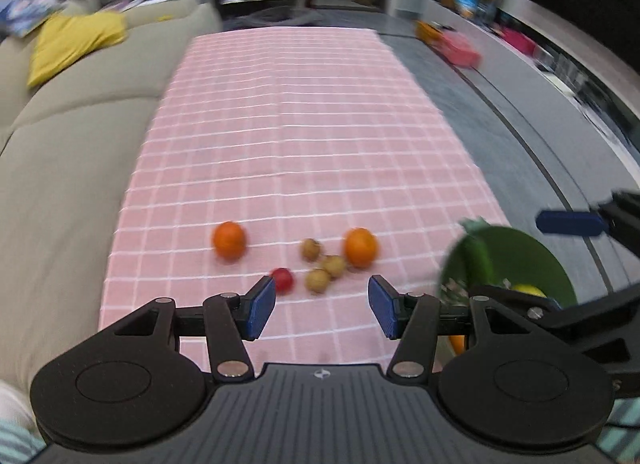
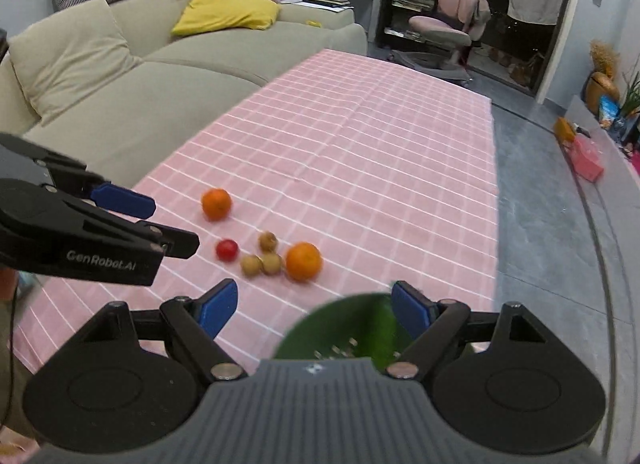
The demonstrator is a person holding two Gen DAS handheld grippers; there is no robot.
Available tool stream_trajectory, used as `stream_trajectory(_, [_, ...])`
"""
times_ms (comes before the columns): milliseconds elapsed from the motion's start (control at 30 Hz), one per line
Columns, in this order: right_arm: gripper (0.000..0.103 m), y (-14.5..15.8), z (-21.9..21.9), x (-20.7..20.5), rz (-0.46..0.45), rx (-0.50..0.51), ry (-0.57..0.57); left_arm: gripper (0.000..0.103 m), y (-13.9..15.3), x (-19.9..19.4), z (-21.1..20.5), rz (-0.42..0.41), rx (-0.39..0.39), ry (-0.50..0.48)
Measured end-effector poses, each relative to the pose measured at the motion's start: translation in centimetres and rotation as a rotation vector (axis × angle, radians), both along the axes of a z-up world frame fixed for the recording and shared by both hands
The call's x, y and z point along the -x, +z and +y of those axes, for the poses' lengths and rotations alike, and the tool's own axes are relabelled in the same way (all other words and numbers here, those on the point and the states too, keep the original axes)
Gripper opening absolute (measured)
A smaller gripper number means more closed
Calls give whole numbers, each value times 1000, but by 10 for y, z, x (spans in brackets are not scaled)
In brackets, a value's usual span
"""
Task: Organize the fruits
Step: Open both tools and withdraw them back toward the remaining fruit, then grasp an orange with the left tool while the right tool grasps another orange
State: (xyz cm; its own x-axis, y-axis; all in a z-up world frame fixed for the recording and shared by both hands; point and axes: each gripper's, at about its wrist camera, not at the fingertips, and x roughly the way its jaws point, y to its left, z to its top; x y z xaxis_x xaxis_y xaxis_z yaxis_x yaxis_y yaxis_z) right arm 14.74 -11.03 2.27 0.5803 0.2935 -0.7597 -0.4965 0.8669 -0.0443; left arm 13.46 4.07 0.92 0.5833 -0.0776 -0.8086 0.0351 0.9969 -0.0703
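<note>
left wrist view: the left gripper (image 1: 322, 306) fills the lower part of the frame, its blue fingers (image 1: 262, 306) standing well apart with nothing between them, above a surface (image 1: 296, 112) covered in a pink checked cloth. the fruits lie just beyond the fingertips, in the lower middle of the frame: a left orange (image 1: 229, 240), a small red fruit (image 1: 283, 279) touching the edge of the left finger in the picture, three small brown fruits (image 1: 322, 264) clustered in the gap ahead of the fingers, and a right orange (image 1: 361, 247) above the right finger. a green bowl (image 1: 520, 260) sits at lower right, partly behind the gripper's arm, with a yellow fruit (image 1: 528, 289) inside; one blue finger of the right gripper (image 1: 570, 223) shows at the right edge over the bowl.

right wrist view: the right gripper (image 2: 316, 310) has its fingers (image 2: 218, 312) spread wide and empty; the green bowl (image 2: 340, 328) lies at bottom centre, its rim reaching between them and close to the right finger. the same fruits rest on the cloth above the fingers, in mid-frame, apart from both pads. the left gripper (image 2: 120, 200) enters from the left edge, its fingers parted and empty, beside the fruit group. a beige sofa (image 2: 120, 76) runs along the upper left of the frame
</note>
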Motion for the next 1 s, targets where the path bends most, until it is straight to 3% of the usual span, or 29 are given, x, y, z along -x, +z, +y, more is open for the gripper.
stream_trajectory(267, [75, -13, 36, -24, 28, -29, 63, 63, -23, -9, 62, 28, 154, 195])
stream_trajectory(467, [70, -33, 61, -48, 69, -9, 118, 63, -46, -16, 88, 19, 258, 263])
stream_trajectory(733, [60, -72, 76, -91, 144, 76, 155, 61, -81, -30, 97, 42, 318, 281])
stream_trajectory(1000, [50, -106, 79, -129, 216, 150, 138, 60, -99, -52, 89, 10, 270, 297])
